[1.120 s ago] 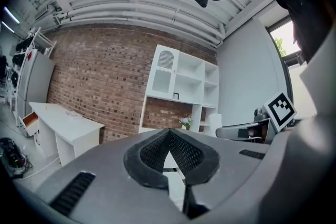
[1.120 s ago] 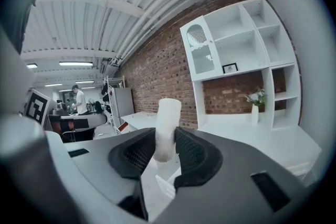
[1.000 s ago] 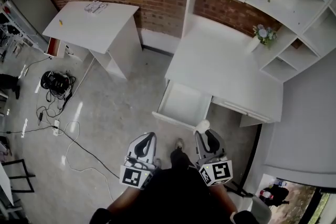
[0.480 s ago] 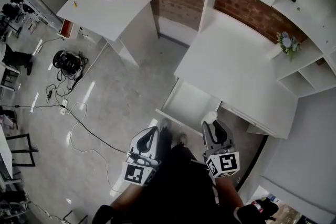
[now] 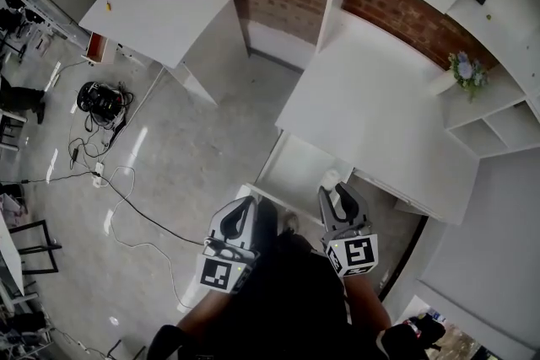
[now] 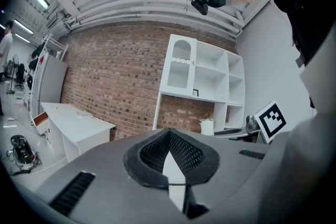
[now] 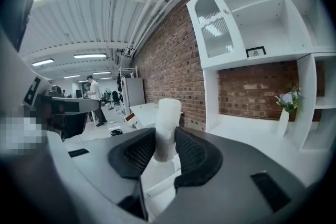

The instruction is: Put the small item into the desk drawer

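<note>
The small item point(image 5: 330, 179) is a white, tube-like piece, standing up between the pads of my right gripper point(image 5: 336, 196), which is shut on it. In the right gripper view the small item point(image 7: 169, 113) sticks up above the right gripper point(image 7: 167, 139). It hangs at the front right corner of the open white drawer point(image 5: 291, 169) under the white desk point(image 5: 371, 105). My left gripper point(image 5: 240, 219) is held low to the left of the drawer front. In the left gripper view the left gripper point(image 6: 169, 136) has its pads met at the tips, with nothing between them.
A white shelf unit point(image 5: 498, 21) rises behind the desk, with a vase of flowers point(image 5: 464, 73) on it. A second white table point(image 5: 160, 13) stands at the back left by the brick wall. Cables point(image 5: 101, 101) lie on the floor to the left. A person point(image 7: 94, 93) stands far off.
The view has closed in on the desk. My right gripper with the small item has moved forward, from short of the drawer front to its front right corner. The left gripper kept its place beside it.
</note>
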### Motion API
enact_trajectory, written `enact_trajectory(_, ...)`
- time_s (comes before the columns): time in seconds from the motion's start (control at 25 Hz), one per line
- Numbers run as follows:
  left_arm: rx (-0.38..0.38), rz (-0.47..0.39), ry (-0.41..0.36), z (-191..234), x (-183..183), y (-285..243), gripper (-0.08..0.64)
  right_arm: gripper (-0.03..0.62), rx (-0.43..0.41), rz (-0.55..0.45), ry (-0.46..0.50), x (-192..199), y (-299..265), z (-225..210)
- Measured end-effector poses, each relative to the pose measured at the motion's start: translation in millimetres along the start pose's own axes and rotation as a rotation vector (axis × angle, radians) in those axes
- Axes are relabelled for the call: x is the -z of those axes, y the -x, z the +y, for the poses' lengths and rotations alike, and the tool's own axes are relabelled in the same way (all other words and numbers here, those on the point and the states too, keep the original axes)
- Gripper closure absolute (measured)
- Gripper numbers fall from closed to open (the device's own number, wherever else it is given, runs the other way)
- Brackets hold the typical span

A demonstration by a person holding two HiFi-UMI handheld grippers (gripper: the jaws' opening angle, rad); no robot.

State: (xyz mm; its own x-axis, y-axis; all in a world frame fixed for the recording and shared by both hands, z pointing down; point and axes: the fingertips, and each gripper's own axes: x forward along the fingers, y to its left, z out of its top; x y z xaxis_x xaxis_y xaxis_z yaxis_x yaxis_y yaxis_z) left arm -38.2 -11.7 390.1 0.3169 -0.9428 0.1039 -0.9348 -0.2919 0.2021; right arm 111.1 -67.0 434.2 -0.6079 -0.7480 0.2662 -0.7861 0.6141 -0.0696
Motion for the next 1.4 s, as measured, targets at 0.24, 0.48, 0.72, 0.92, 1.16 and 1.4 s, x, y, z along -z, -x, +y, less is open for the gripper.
enact_trajectory(0.24, 0.028, 0.023, 0.016, 21, 1, -38, 0.535, 0.459, -0.012, 0.07, 0.013, 13, -47, -10)
enact_trajectory(0.48, 0.073, 0.054, 0.028, 36, 3, -64, 0.535, 0.459, -0.02, 0.16, 0.02, 34, -85, -14)
enact_trajectory(0.72, 0.084, 0.084, 0.058, 53, 17, -89, 0.535, 0.459, -0.06, 0.264, 0.029, 75, -124, -13)
enact_trajectory(0.92, 0.088, 0.111, 0.06, 70, 27, -105, 0.535, 0.459, -0.082, 0.35, 0.018, 110, -147, -11)
enact_trajectory(1.16, 0.079, 0.125, 0.074, 87, 38, -125, 0.535, 0.459, -0.123, 0.445, 0.016, 150, -171, -10)
enact_trajectory(1.4, 0.09, 0.151, 0.098, 88, 54, -141, 0.535, 0.459, -0.168, 0.581, 0.038, 209, -185, -13)
